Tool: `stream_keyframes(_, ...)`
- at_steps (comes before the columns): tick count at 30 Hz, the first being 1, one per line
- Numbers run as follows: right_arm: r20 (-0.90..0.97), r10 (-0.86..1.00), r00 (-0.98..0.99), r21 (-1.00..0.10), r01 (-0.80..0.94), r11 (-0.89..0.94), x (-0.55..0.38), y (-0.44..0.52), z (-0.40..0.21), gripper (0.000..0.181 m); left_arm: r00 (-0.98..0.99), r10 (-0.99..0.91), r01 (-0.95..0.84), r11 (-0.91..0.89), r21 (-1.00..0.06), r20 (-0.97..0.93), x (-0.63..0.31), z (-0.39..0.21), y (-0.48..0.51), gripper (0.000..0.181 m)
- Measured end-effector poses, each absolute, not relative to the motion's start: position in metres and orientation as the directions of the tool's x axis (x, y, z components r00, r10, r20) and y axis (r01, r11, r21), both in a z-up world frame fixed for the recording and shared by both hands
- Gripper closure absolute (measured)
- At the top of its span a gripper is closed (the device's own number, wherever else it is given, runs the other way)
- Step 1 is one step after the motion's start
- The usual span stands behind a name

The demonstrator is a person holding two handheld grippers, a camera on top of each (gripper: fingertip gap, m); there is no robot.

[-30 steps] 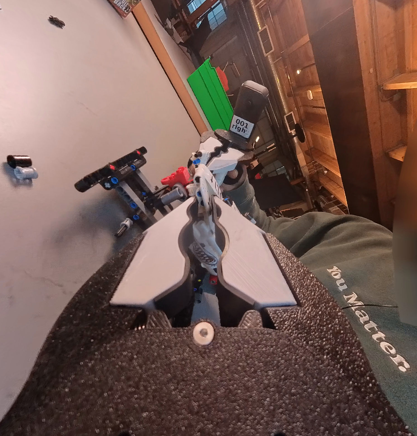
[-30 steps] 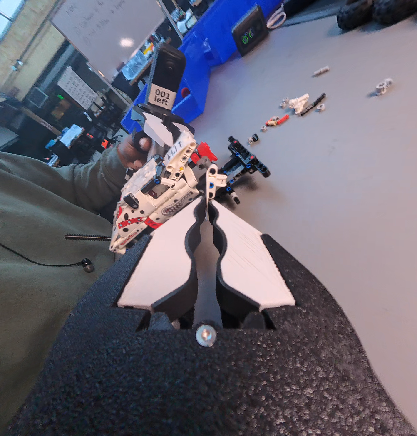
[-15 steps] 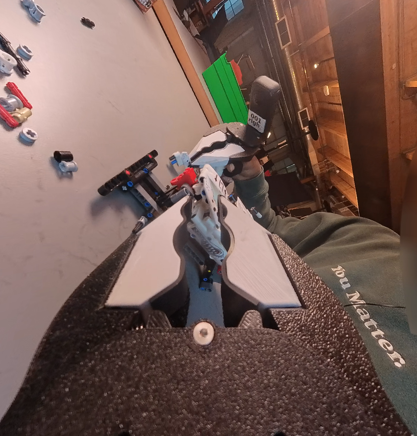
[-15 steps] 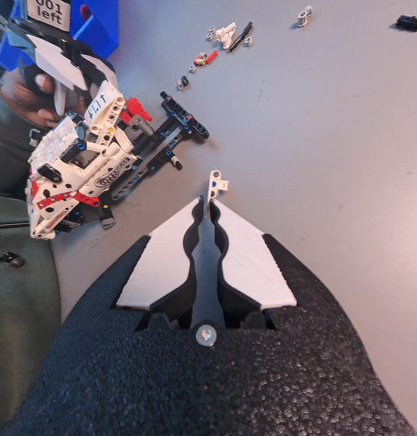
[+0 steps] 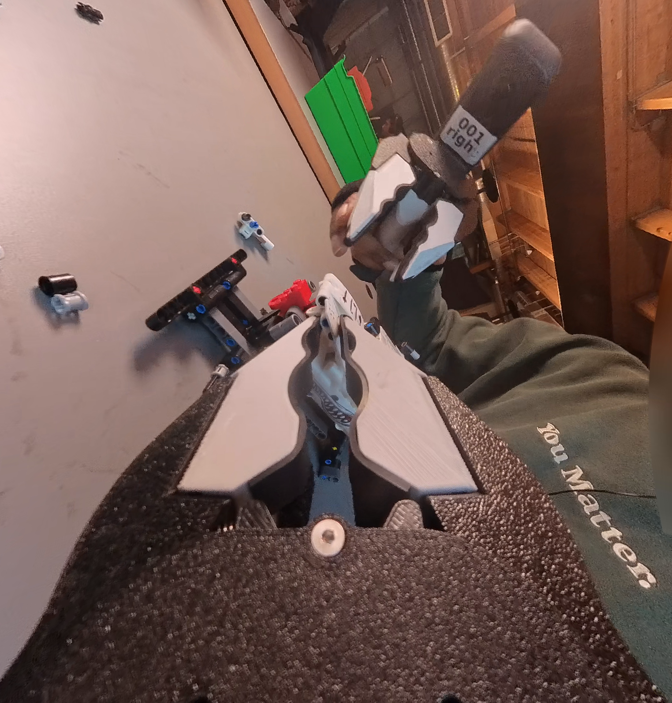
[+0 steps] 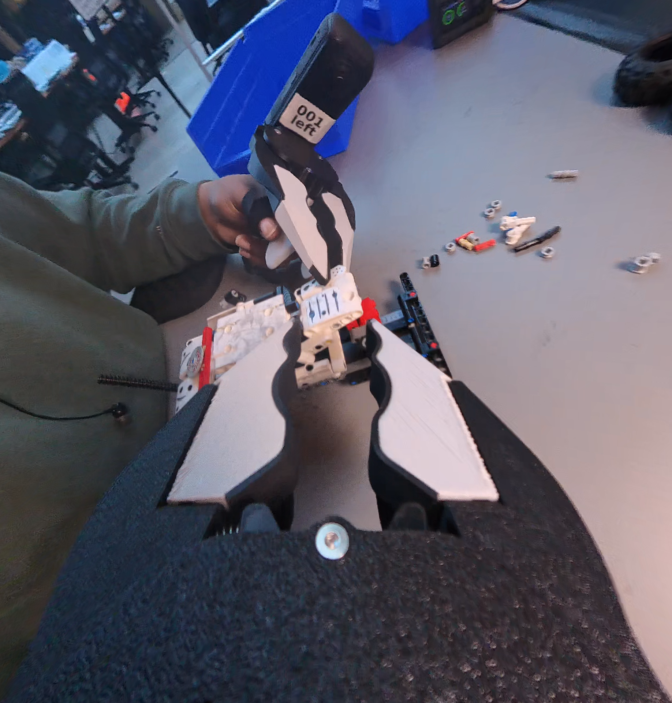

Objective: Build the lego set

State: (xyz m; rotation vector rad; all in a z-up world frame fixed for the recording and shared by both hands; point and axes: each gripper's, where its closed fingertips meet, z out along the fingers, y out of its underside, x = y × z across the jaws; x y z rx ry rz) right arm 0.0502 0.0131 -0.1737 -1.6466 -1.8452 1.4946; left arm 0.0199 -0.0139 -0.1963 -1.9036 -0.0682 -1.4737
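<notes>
My left gripper (image 5: 328,329) is shut on the white panelled body of the lego model (image 5: 332,392), which rests tilted on the grey table. The model's black beam frame (image 5: 197,300) and a red part (image 5: 290,298) stick out to the left. My right gripper (image 6: 334,329) is open and empty, its jaws standing on either side of the model's white top block (image 6: 327,308). It also shows in the left wrist view (image 5: 399,236), above the model. The left gripper also shows in the right wrist view (image 6: 321,266). A small white connector with blue pins (image 5: 252,230) lies on the table beyond the frame.
Several small loose parts (image 6: 517,232) lie on the table to the right, and a black and grey pair (image 5: 62,295) lies to the left. A blue bin (image 6: 273,87) and black tyres (image 6: 654,72) stand at the back. A person's green sleeve (image 6: 79,236) is at the left. Tip to tip, the grippers are about 6 cm apart.
My right gripper was shut on the small white connector. It has let it go onto the table, opened, and moved back over the model. The left gripper keeps hold of the model.
</notes>
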Motion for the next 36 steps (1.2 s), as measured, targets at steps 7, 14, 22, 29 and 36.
stream_keyframes(7, -0.573, 0.669, -0.473, -0.733, 0.661, -0.160, 0.032, -0.025, -0.168, 0.153, 0.423, -0.542, 0.326, -0.656, -0.680, 0.726, 0.043, -0.163, -0.031, 0.176)
stream_keyframes(14, -0.597, 0.638, -0.486, -0.691, 0.715, -0.102, 0.045, -0.030, -0.163, 0.163, 0.436, -0.566, 0.298, -0.643, -0.705, 0.700, 0.052, -0.160, -0.031, 0.176)
stream_keyframes(22, -0.697, 0.534, -0.480, -0.586, 0.810, -0.037, 0.055, -0.033, -0.174, 0.173, 0.431, -0.556, 0.275, -0.669, -0.690, 0.711, 0.055, -0.171, -0.035, 0.176)
stream_keyframes(29, -0.681, 0.559, -0.472, -0.593, 0.804, -0.044, 0.053, -0.035, -0.196, 0.174, 0.372, -0.461, 0.347, -0.736, -0.582, 0.806, 0.049, -0.191, -0.035, 0.176)
stream_keyframes(36, -0.253, 0.769, -0.587, -0.828, 0.542, 0.141, 0.055, -0.030, -0.174, 0.144, 0.345, -0.454, 0.395, -0.724, -0.566, 0.821, 0.041, -0.184, -0.032, 0.176)
